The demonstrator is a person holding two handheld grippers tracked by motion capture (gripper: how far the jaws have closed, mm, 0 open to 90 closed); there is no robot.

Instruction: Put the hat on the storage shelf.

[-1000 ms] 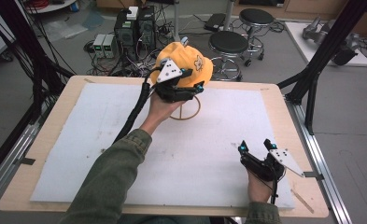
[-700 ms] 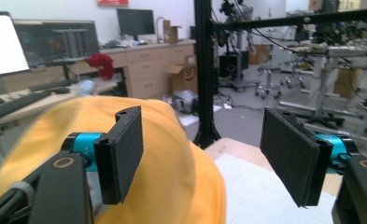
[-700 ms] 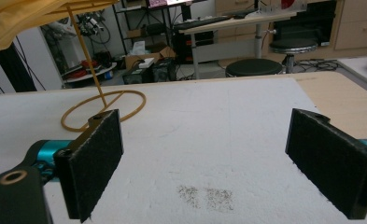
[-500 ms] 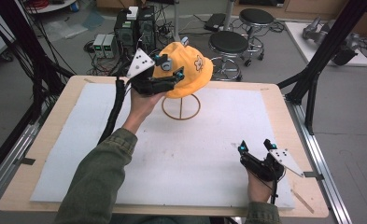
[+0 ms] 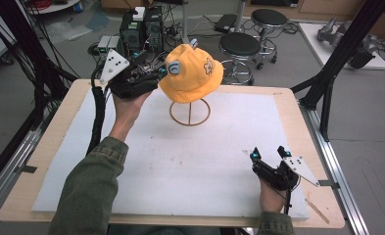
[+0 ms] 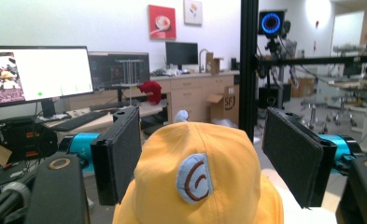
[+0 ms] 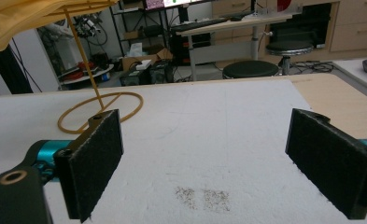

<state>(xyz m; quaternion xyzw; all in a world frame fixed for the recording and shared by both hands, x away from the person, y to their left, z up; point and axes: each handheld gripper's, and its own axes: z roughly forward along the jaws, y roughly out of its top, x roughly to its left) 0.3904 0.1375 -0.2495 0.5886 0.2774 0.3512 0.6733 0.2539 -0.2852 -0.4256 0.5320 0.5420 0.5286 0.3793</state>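
Left hand-held gripper (image 5: pixel 153 77) jaws spread wide, just opened, beside yellow hat (image 5: pixel 192 73) on its wire stand (image 5: pixel 190 111), not gripping. Right hand-held gripper (image 5: pixel 267 157) open, empty, near bench (image 5: pixel 48 205) front edge; white mat (image 5: pixel 204 161) bare between.

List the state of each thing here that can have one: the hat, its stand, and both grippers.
Yellow hat: sitting on the stand, not gripped.
Wire stand: upright on the white mat.
Left gripper: jaws have just been opening, now open beside the hat, pads clear of it.
Right gripper: open, holding nothing, low over the mat.
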